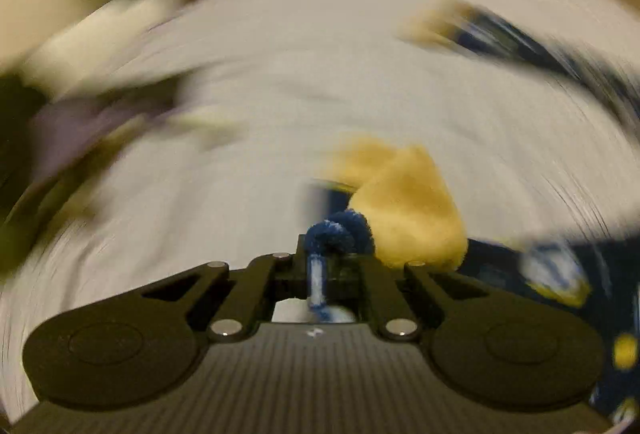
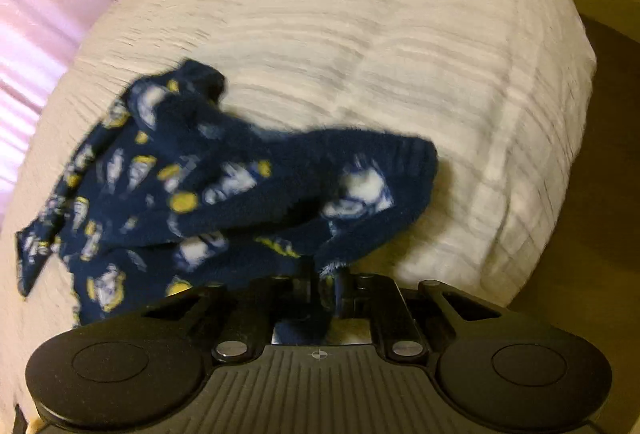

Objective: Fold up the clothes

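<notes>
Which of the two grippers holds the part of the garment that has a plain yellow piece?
The left gripper. A plain yellow piece sits beside its closed fingers; the right gripper pinches only the navy printed fleece, no plain yellow there.

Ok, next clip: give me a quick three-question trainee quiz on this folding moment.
1. True or false: the right claw is shut on the navy garment.
2. What does the garment lie on? A) wooden table B) white bedspread C) carpet
3. Fill in: besides navy fabric, the left claw has a ____ coloured piece right beside it.

Key: 1 true; 2 B; 3 yellow.
</notes>
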### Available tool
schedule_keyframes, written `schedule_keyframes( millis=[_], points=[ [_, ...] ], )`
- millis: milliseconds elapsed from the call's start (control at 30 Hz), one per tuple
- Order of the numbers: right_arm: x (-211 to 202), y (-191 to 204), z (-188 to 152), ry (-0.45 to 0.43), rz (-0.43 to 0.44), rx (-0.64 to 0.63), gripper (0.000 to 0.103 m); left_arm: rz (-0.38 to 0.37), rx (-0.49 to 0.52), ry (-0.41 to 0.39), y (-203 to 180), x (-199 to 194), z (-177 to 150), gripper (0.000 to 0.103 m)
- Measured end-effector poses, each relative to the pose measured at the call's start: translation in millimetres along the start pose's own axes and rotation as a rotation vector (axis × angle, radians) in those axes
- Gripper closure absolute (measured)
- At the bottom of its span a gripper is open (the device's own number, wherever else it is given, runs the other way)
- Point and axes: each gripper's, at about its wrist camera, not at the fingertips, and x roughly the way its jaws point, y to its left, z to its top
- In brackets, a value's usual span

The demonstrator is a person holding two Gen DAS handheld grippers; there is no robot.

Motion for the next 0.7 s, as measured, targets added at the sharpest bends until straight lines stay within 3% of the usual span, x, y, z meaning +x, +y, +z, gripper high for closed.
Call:
schedule_keyframes(
  millis=[100, 167, 267, 300, 467, 567, 633, 700],
  points=[
    [-7, -3, 5, 0.002, 0.024, 0.005, 0.092, 0.039, -0.337, 0.016, 90, -16, -3, 0.097],
    [-7, -3, 4, 0.022, 0.039, 0.001, 0.092, 0.078, -0.383, 0.081, 111, -16, -27, 0.097],
    [-2, -2, 0, 0.056, 0.017, -0.008, 0.093, 0.087, -0.344, 0.140, 109, -6, -53, 0.097],
    [0, -1, -2, 0.068, 0.001, -0.011, 0.097, 0.095, -0.329, 0.147, 107, -3, -61, 0.097],
    [-19, -7, 2, -0.001, -0.050, 0.021, 0.099, 0.085, -0.357, 0.035, 120, -32, -66, 0.097],
    [-37, -7, 5, -0.037, -0.072, 0.014, 0.099, 0.084, -0.289, 0.005, 126, -52, -64, 0.097],
    [-42, -7, 0, -0.044, -0.078, 0.016, 0.100, 0.102, -0.230, 0.033, 126, -45, -70, 0.094],
    [-37, -8, -8, -0.020, -0.112, 0.020, 0.100, 0.125, -0.165, 0.114, 121, -25, -81, 0.093]
  ],
)
